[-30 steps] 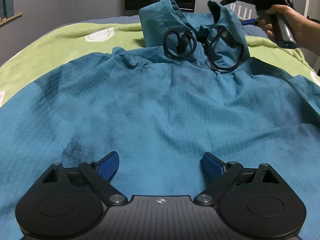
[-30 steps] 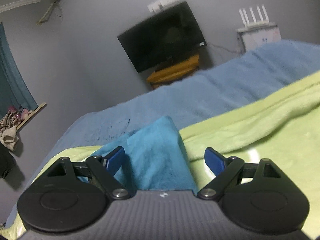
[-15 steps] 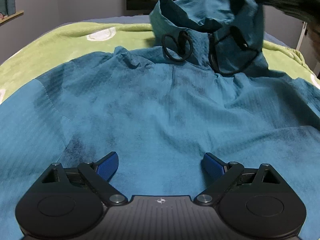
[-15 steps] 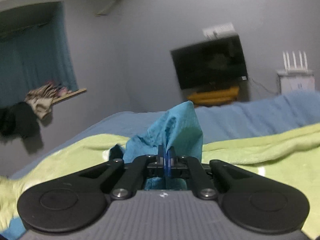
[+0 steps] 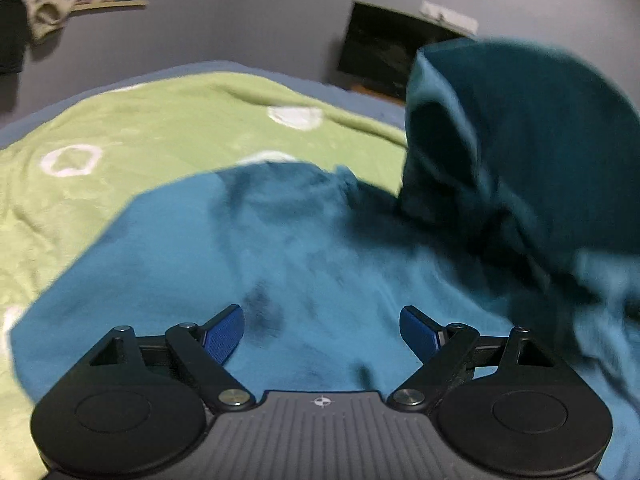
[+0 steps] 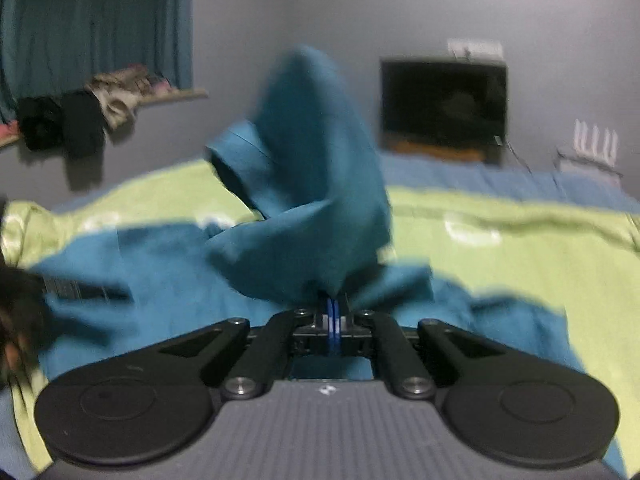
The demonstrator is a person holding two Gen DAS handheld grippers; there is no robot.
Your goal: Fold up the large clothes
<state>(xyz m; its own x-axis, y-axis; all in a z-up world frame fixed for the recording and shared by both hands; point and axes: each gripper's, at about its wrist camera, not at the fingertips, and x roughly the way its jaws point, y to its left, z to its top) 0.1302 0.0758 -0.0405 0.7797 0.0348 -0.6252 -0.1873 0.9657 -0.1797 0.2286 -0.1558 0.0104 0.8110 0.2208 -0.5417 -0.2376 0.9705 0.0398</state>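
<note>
Right gripper [image 6: 333, 322]: blue pads pressed together, pinching the edge of the teal hooded top [image 6: 316, 184]. Fabric rises directly above and ahead of the pinch point as a peaked fold, w/ the hood opening [image 6: 236, 168] up and to the left of the fingers. Heavy motion blur in this view.

Left gripper [image 5: 322, 330]: fingers spread wide, jaws closing slightly at this moment. No fabric between the pads; the blue pads [image 5: 224, 332] appear to hover just above the cloth, but contact can't be confirmed from this angle.

Teal hooded top, as seen from the left wrist [image 5: 280, 248]: body panel lies flat on the green blanket [image 5: 120, 136], directly below and ahead of the left fingers. Dark smudges on the fabric between and just ahead of the pads. Hood section [image 5: 520, 132] is lifted off the bed, up and to the right of the left fingers, blurred; underside reads darker.

Blanket: green w/ white ring pattern, extends ahead and left of the left fingers, and right of the right fingers [image 6: 520, 248]. Blue sheet [image 6: 500, 180] beyond it.

Wall-mounted TV [image 6: 442, 100] ahead-right of the right fingers.
</note>
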